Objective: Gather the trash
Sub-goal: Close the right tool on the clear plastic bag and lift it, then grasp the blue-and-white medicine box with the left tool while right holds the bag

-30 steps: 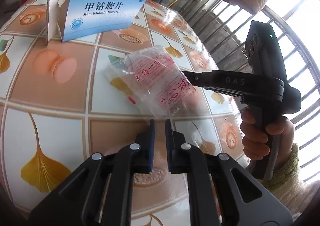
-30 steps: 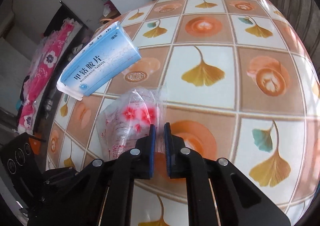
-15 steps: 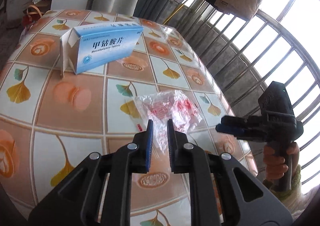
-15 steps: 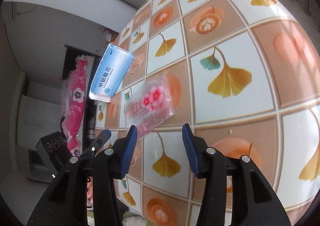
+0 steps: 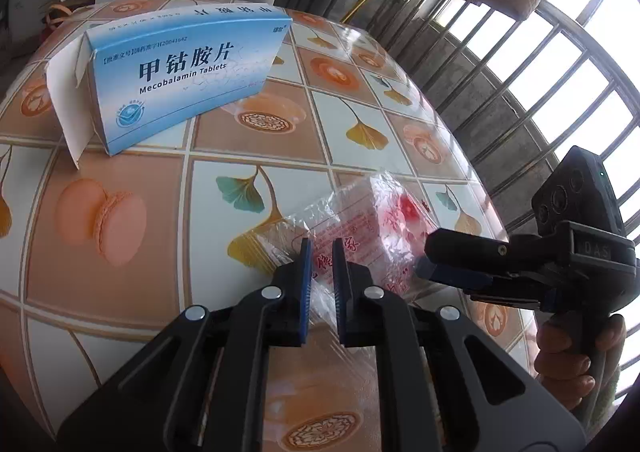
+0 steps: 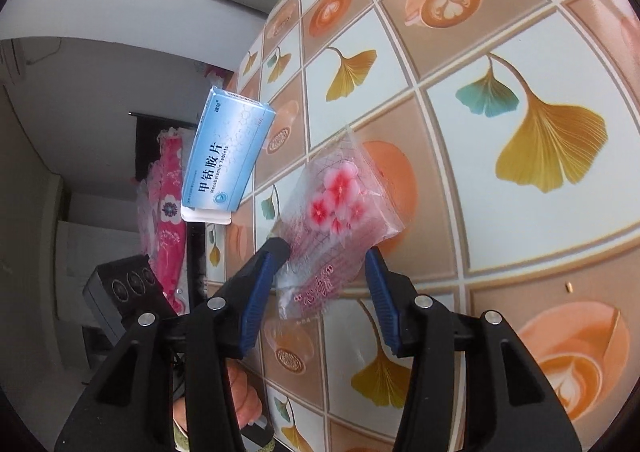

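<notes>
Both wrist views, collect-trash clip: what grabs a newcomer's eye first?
The crinkled clear wrapper with red flower print lying mid-table, with the open right gripper straddling its near end. Next, the blue Mecobalamin Tablets box standing at the far side of the table, one end flap open. The left gripper, fingers nearly closed, points at the wrapper's near edge; whether it pinches the film is unclear.

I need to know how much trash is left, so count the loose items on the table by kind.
Blue medicine box: 1
Clear plastic wrapper with red print: 1, pinched in the left tongs
Total: 2
</notes>
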Tool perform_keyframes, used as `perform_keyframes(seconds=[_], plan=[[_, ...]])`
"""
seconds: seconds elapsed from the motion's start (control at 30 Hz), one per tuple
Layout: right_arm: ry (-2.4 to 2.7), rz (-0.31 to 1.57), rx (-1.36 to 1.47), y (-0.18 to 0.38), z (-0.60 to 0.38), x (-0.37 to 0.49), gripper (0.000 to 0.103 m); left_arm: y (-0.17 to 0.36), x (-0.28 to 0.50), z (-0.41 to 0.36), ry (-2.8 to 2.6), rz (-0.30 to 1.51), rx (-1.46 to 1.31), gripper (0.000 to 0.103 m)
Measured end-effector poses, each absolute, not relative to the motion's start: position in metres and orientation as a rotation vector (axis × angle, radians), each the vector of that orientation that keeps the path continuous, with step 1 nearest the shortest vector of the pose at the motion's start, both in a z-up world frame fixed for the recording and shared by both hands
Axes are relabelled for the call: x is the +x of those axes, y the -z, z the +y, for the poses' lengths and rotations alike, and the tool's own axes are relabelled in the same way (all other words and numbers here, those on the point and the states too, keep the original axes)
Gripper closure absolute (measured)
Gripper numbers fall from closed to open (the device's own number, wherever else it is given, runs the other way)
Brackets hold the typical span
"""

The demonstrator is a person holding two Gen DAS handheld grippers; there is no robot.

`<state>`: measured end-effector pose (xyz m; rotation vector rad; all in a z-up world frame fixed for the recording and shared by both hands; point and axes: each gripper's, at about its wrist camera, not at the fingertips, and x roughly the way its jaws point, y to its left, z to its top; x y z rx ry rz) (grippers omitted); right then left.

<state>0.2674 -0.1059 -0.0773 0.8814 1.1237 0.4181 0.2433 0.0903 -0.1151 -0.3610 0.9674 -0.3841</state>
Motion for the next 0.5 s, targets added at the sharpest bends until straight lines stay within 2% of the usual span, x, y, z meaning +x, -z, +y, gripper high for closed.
perform_keyframes(seconds=[0.07,0.2,0.5], plan=[[-0.418,1.112,0.896,0.080,-0.102,0.275,0.059,0.118,0.243,0.093,0.401,0.976,-0.402,0.097],[-0.391,1.101,0.900,0.086,-0.097,0.282,0.080,0.122,0.236,0.095,0.439,0.986,-0.442,0.099],[-0.359,1.079,0.789,0.078,-0.087,0.280,0.093,0.120,0.224,0.094,0.504,0.953,-0.442,0.099]])
